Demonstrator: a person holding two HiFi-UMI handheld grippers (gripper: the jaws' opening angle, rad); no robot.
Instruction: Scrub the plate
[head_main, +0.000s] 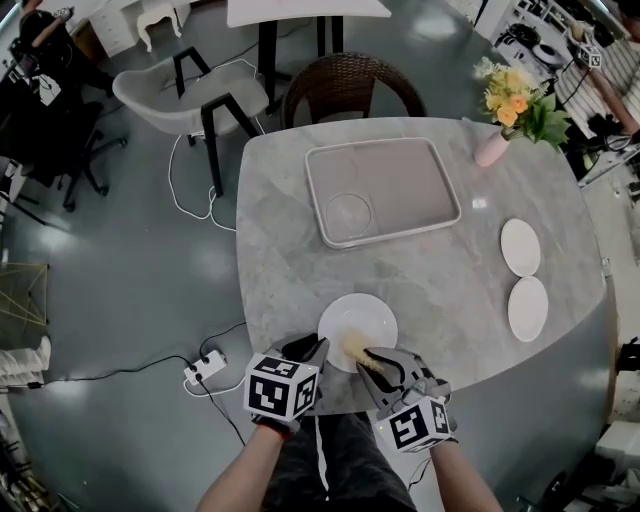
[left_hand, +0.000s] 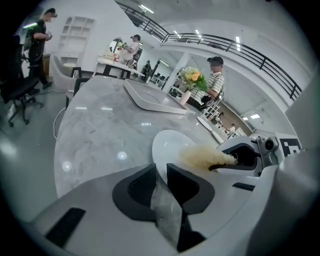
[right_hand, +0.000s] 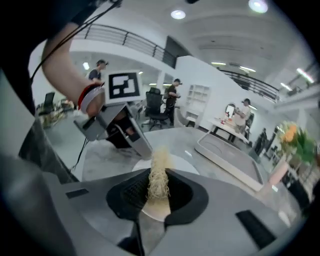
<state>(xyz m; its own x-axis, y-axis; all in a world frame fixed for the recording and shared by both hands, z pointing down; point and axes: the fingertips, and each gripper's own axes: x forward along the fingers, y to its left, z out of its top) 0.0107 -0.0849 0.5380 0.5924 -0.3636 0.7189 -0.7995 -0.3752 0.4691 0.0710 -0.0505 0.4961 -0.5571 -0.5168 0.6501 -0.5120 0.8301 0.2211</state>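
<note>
At the plate's (head_main: 360, 312) left rim, the left hand-held gripper (left_hand: 161, 170) is closed on the edge. The plate itself lies at the near edge of the worktop (head_main: 450, 280), so this hold is best made firm and low, so that the plate is neither tipped nor slid off while it is scrubbed. To the right of that rim, a straw-coloured brush (right_hand: 159, 172) is clamped in the right hand-held gripper (right_hand: 156, 185) with its tip over the plate's near half. Light pressure and small overlapping circles are called for, carried across the whole face and kept clear of the pinched rim.
</note>
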